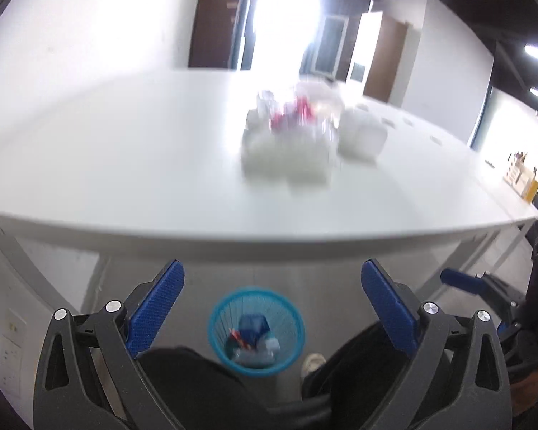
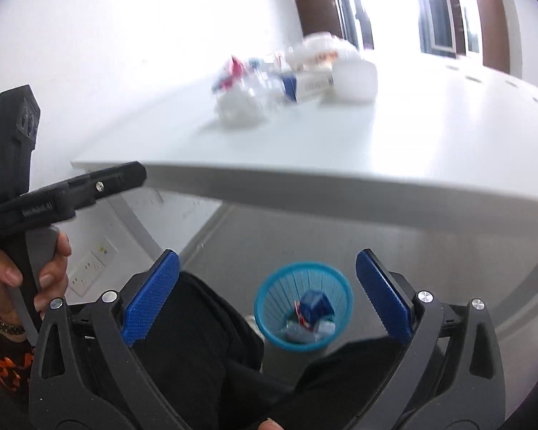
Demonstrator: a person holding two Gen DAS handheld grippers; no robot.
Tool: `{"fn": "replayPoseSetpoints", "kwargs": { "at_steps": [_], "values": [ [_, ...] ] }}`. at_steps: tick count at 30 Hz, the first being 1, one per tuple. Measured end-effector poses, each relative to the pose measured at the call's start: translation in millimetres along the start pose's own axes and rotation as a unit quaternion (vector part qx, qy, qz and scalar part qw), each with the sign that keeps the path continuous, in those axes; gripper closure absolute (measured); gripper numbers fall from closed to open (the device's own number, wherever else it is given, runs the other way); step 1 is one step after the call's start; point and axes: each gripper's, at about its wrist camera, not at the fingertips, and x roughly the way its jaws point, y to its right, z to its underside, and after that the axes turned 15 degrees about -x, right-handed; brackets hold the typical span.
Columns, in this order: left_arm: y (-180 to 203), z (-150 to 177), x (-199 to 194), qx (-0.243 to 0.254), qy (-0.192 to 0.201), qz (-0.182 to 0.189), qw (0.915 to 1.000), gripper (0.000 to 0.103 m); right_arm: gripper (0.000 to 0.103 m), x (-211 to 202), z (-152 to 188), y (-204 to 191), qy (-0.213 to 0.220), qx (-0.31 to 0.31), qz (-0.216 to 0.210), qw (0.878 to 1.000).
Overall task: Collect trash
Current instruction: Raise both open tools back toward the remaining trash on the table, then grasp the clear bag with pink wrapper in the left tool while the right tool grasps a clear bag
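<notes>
**Both grippers open above the bin; trash pile on the table**

Blue-padded fingers of the left gripper [image 1: 272, 308] stand wide apart with nothing between them; the right gripper [image 2: 267, 297] is likewise spread wide and holds nothing. Between each pair of fingers, down on the floor, sits a round blue basket [image 1: 217, 317], upright with its mouth facing up, already containing a blue carton [image 2: 317, 304] and other scraps. Above and beyond it, a white table [image 1: 125, 165] carries a blurred trash pile [image 2: 287, 79] of clear plastic and red-and-white wrappers. Within it, a white-and-blue box [image 2: 308, 86] lies flat, its long axis running left to right. A hand [image 2: 25, 268] grips the left tool's handle.
</notes>
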Motion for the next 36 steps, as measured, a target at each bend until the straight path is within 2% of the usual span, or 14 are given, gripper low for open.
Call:
{"fn": "replayPoseSetpoints", "kwargs": {
  "at_steps": [5,12,16,21,25,28,31,34,36],
  "values": [
    [4.7,-31.7,-15.5,-0.003,0.035,0.005,0.9994,0.006,0.009,-6.4,-30.9,0.4,0.039,-0.017,0.012,0.999],
    [12.8,-75.3,-10.5,-0.034,0.051,0.028,0.9977,0.006,0.009,0.0,-75.0,7.6,0.067,-0.035,0.021,0.997],
    [25.5,-97.0,4.9,-0.030,0.052,0.035,0.9976,0.007,0.009,11.8,-90.6,12.0,0.073,-0.036,0.014,0.997],
    [26.5,-116.2,43.8,-0.040,0.025,0.043,0.9979,0.008,0.009,37.8,-105.9,17.9,0.059,-0.047,0.008,0.997],
    [22.5,-126.7,65.8,-0.056,-0.003,0.062,0.9965,0.013,0.009,50.9,-115.9,18.7,0.056,-0.055,-0.005,0.997],
    [27.1,-131.1,79.4,-0.048,-0.017,0.077,0.9957,0.015,0.011,60.8,-123.1,20.5,0.048,-0.054,-0.021,0.997],
    [31.5,-129.1,91.6,-0.025,-0.021,0.076,0.9966,0.019,0.014,69.3,-127.5,24.8,0.033,-0.044,-0.031,0.998],
    [25.1,-130.6,102.9,-0.038,-0.041,0.090,0.9943,0.035,0.019,76.5,-131.4,27.2,0.018,-0.040,-0.031,0.999],
    [18.4,-132.3,108.2,-0.050,-0.050,0.097,0.9927,0.038,0.024,83.4,-131.7,32.1,0.008,-0.034,-0.033,0.999]
  ]
}}
